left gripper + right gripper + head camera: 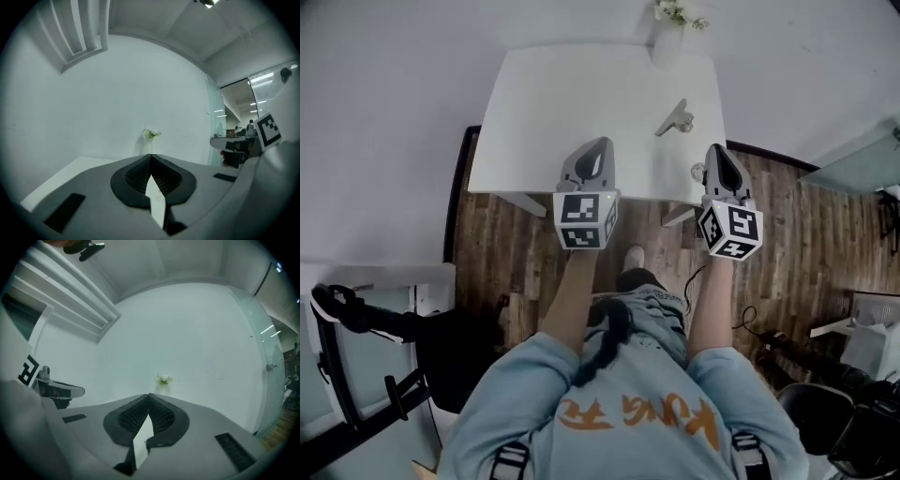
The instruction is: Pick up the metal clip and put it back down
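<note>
Arms in a pale blue shirt (534, 394) reach up from the bottom of the head view. At their ends we see both claws at mid-frame, over the near edge of the white counter (534, 112).

The left claw (601, 143) has its jaws pressed together at the tips. Its own view shows only the ribbed pads meeting, with nothing between them and bare counter beyond. The right claw (715, 148) is likewise pressed together and empty, and it stands at the counter's near right corner.

Beyond it, toward the upper right of the head view, the clip (675, 120) lies on the counter. It is apart from both claws and nearer the right one. Farther on, at the counter's far edge near the top of the frame, stands a vase (667, 39) with small flowers. Behind the vase rises a plain pale wall (140, 84).

We judge that no part of the task is in hand here: the clip rests on the counter and neither claw touches it. From this alone we cannot tell whether the lift is ahead or already done. If it is ahead, everything is left. The right claw, being closer, would have to spread, go forward to the clip, pinch it, raise it, set it down and let go.
</note>
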